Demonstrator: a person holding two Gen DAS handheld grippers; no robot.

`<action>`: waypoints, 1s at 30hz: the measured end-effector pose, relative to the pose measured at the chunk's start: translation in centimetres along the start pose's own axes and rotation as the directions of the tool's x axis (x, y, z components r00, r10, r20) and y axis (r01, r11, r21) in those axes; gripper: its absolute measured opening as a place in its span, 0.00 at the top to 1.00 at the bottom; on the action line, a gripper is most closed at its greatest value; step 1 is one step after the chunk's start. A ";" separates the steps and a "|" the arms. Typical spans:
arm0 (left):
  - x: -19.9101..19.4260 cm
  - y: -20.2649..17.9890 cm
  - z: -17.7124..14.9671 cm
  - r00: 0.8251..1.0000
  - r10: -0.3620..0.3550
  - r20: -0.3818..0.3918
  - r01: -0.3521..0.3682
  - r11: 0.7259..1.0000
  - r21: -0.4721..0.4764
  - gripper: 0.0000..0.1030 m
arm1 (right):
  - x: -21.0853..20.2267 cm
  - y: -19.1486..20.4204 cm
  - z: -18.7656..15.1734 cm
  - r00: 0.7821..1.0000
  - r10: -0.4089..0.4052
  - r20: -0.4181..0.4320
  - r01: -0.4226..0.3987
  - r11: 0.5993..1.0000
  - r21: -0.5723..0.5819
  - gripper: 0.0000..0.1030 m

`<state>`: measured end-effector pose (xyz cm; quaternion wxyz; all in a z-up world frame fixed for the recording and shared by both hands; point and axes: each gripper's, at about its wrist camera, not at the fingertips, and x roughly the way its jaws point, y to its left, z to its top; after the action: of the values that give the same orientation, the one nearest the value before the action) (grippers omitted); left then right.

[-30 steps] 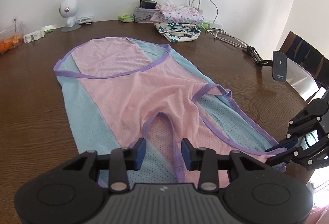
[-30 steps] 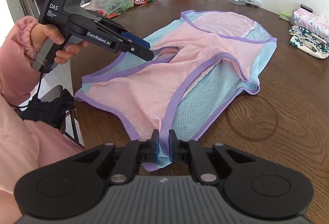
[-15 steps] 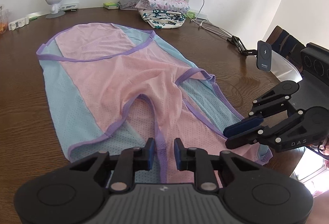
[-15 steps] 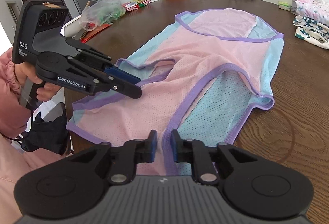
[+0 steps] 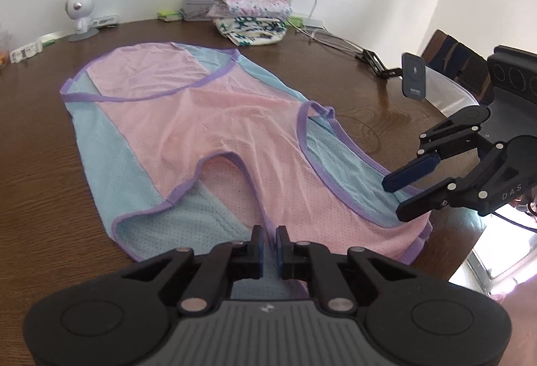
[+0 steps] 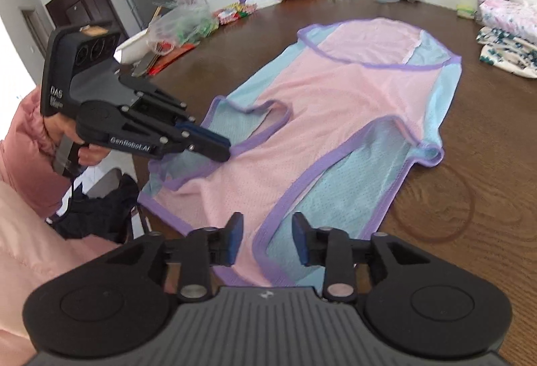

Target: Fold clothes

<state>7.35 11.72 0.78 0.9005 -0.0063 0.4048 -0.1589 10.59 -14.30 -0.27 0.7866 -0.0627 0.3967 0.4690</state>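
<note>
A pink and light-blue mesh sleeveless top [image 5: 208, 117] with purple trim lies spread flat on the dark wooden table [image 5: 33, 138]. My left gripper [image 5: 270, 237] is at its near end, jaws almost together on the purple trim that runs between the pads. From the right wrist view the left gripper [image 6: 220, 148] pinches that strap edge of the top [image 6: 335, 117]. My right gripper [image 6: 266, 233] hovers over the other near corner; its jaws are opening and the cloth lies below them, unpressed. In the left wrist view the right gripper [image 5: 407, 190] shows its fingers apart.
Folded clothes [image 5: 251, 17], a white robot figure [image 5: 80, 10] and cables [image 5: 335, 37] line the far edge. A phone stand [image 5: 414, 77] sits at the right rim. A plastic bag [image 6: 181, 27] and clutter fill the far left. A person's pink sleeve [image 6: 27, 144] is beside the table.
The left gripper closed on the purple trim. The right gripper, shut on the hem before, has let go and spread its jaws, lifting slightly.
</note>
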 end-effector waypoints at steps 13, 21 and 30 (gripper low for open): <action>3.0 0.4 2.6 0.965 0.263 0.016 -0.259 0.934 0.245 0.71 | 4.8 -4.6 4.0 0.892 -0.451 0.028 0.450 0.884 -0.127 0.61; 3.5 1.1 2.1 0.952 0.307 0.015 -0.298 0.909 0.291 0.99 | 5.0 -5.7 3.9 0.896 -0.443 -0.009 0.441 0.894 -0.081 0.90; 0.7 2.2 0.6 0.951 0.303 0.059 -0.308 0.925 0.224 0.68 | 4.5 -4.5 3.2 0.880 -0.474 0.033 0.474 0.870 -0.137 0.53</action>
<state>8.88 13.54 0.38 0.9134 0.1595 0.3692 -0.0625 17.07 -12.24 -2.39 0.8707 -0.2138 0.3360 0.2884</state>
